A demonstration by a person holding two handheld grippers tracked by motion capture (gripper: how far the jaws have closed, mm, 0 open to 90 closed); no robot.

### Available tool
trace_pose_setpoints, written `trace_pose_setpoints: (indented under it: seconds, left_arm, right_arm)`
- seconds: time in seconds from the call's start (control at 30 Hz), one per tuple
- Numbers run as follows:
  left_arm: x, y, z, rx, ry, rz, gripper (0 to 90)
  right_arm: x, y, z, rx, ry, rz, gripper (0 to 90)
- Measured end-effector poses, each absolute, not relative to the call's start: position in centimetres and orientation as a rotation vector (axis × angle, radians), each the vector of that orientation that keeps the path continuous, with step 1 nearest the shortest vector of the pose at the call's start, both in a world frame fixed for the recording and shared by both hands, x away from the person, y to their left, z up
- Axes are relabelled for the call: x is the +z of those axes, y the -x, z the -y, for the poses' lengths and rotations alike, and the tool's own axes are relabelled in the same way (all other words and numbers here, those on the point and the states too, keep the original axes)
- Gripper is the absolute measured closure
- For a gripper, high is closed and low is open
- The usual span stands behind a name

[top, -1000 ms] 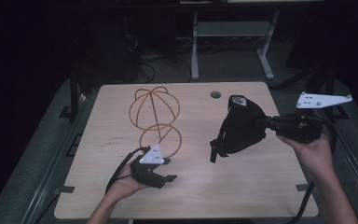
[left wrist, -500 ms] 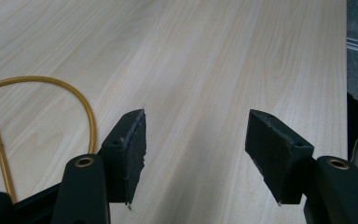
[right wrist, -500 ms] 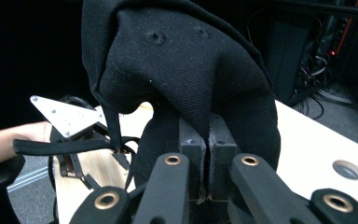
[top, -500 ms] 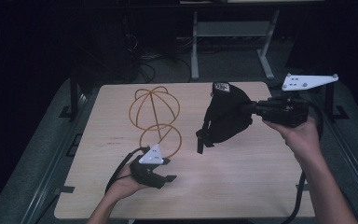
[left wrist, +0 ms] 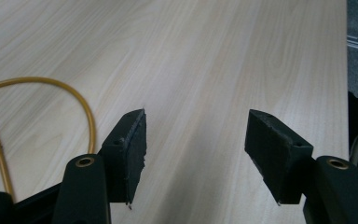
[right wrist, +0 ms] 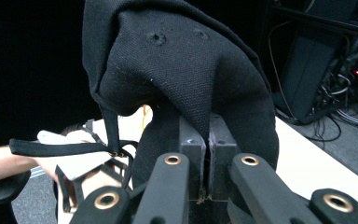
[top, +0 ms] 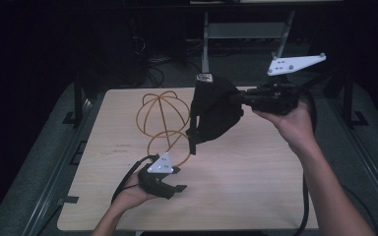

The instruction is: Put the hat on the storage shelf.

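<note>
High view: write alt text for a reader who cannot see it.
The right gripper holds a black cap in the air beside a gold wire cap stand on a wooden table. The left gripper rests open near the stand's base.

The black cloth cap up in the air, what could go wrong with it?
The black cloth cap hangs from the right tongs by a thin pinch of fabric, so it might slip. Its dangling strap could snag the gold wire stand, which nothing holds steady: the left tongs are open.
</note>
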State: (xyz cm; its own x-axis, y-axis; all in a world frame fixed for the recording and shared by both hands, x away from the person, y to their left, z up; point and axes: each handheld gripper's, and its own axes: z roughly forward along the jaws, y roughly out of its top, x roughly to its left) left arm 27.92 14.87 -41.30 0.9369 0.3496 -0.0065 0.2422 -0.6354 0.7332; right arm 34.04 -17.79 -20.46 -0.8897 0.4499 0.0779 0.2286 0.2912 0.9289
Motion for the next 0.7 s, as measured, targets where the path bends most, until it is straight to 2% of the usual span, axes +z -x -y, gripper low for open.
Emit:
trace_pose_setpoints:
  seconds: [0.1,0.7]
  left_arm:
    - [-41.2,-27.9,-14.8,0.169,-2.284,-0.404,38.5]
    - [-41.6,-27.3,-14.1,0.173,-2.311,-0.353,37.7]
  right_arm:
    - [-20.0,-35.1,15.6,1.644,-0.615,-2.389,87.2]
    - [-18.3,-38.0,8.9,1.605,-0.549,-2.472,87.1]
